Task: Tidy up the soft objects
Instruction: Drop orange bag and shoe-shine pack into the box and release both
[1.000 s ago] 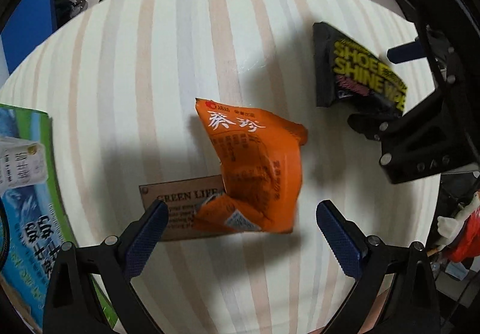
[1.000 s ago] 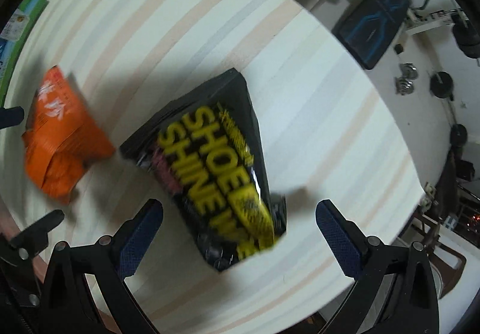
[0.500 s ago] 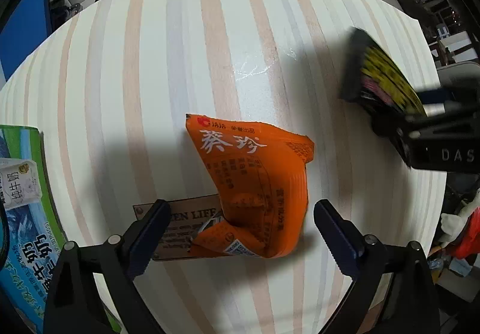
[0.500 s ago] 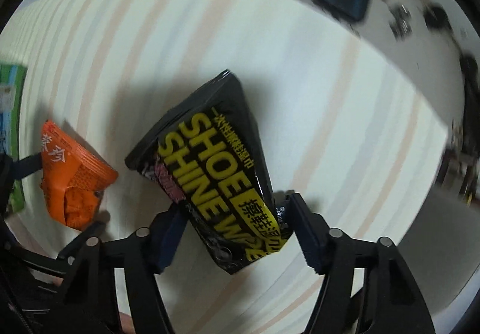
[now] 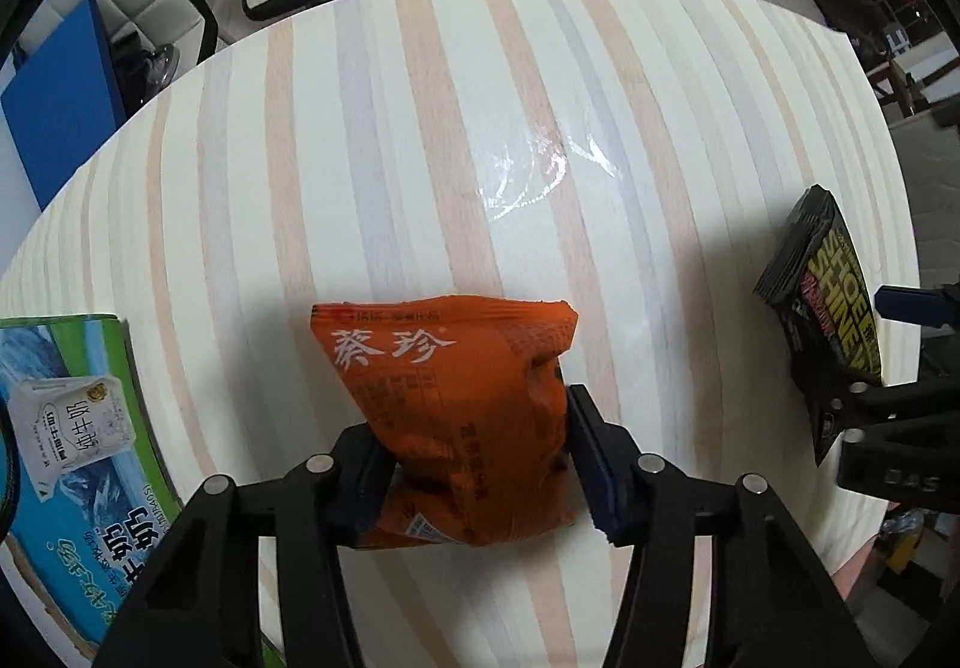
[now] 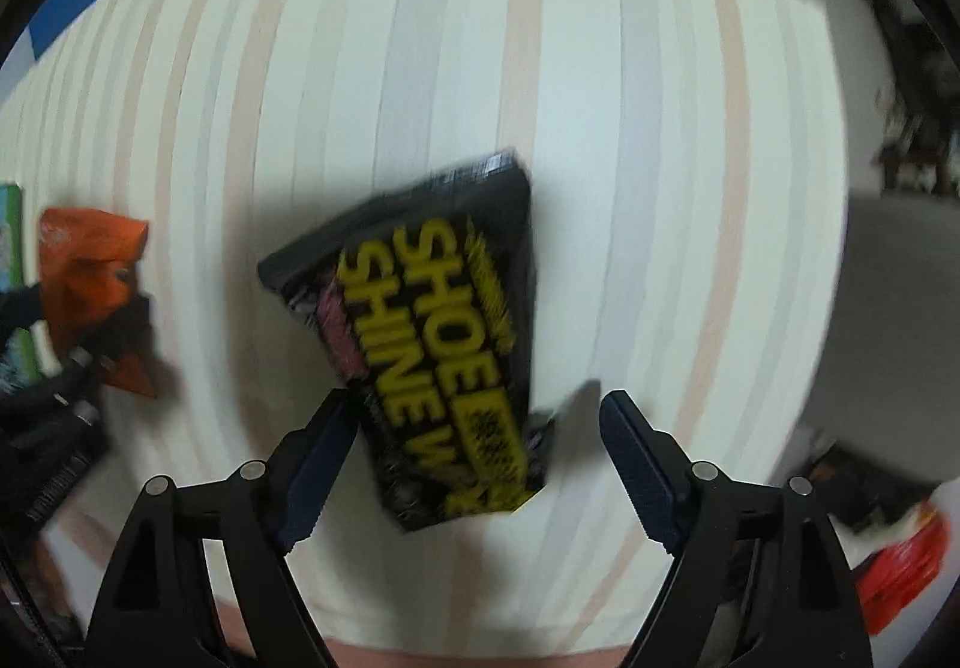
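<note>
The orange pouch [image 5: 462, 404] is a crinkled soft foil pack with white characters near its sealed top edge. Its lower half is pinched and dented inward at the sides, its top edge points away from the camera, and it sits over a striped table beside a green-and-blue box. The black pouch [image 6: 438, 350] is flat and glossy, printed "SHOE SHINE" in yellow with a pink patch. It lies tilted near the table's right edge, well apart from the orange one.
</note>
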Motion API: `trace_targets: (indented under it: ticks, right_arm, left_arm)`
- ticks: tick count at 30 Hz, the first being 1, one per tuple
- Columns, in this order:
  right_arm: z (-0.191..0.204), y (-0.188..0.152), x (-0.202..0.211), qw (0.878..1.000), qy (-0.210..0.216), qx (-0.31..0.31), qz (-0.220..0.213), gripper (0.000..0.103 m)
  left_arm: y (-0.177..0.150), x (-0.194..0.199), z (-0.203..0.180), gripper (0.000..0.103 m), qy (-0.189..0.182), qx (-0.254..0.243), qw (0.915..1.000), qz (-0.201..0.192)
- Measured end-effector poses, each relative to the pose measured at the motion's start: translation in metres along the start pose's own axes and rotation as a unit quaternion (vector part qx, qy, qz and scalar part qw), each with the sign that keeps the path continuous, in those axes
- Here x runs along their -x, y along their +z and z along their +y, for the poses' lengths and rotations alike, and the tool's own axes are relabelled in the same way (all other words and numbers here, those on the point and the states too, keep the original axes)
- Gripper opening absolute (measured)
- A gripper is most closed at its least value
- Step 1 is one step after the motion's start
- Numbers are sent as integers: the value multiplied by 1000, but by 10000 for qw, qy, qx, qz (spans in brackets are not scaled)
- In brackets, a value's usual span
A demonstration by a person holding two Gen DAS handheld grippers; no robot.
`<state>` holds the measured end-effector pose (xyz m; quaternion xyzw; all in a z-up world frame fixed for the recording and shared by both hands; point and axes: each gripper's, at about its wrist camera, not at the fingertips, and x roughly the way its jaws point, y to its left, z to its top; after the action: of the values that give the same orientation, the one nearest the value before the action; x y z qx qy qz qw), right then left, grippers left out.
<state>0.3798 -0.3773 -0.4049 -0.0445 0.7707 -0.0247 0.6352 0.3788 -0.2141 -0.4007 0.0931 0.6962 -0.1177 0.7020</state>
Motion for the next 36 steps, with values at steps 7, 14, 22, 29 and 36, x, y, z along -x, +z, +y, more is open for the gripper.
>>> trace_targets:
  ticks: [7,14,22,29,36]
  right_arm:
    - [4,-12,5,9987,166,-456,-124,52]
    - [25,-66,26,9898,865,-1092,-286,44]
    - [105,-159,119,9574,2235,-1425,-1144,44]
    - [267,-197,181,9251,3401,-1053,-1322,44]
    - [436,-174,175,9219,3672,-685,-1027,44]
  left_arm:
    - [-11,9,-3,44,47,-24,10000,-16]
    - [-50,52,-3,43,-124,-154,9993,-302]
    - [-124,166,80,43,-121,-205,9939,-1078]
    - [-180,205,228,43,291,185,9944,-1001]
    - [-197,173,367,43,250,1087,9929,-419]
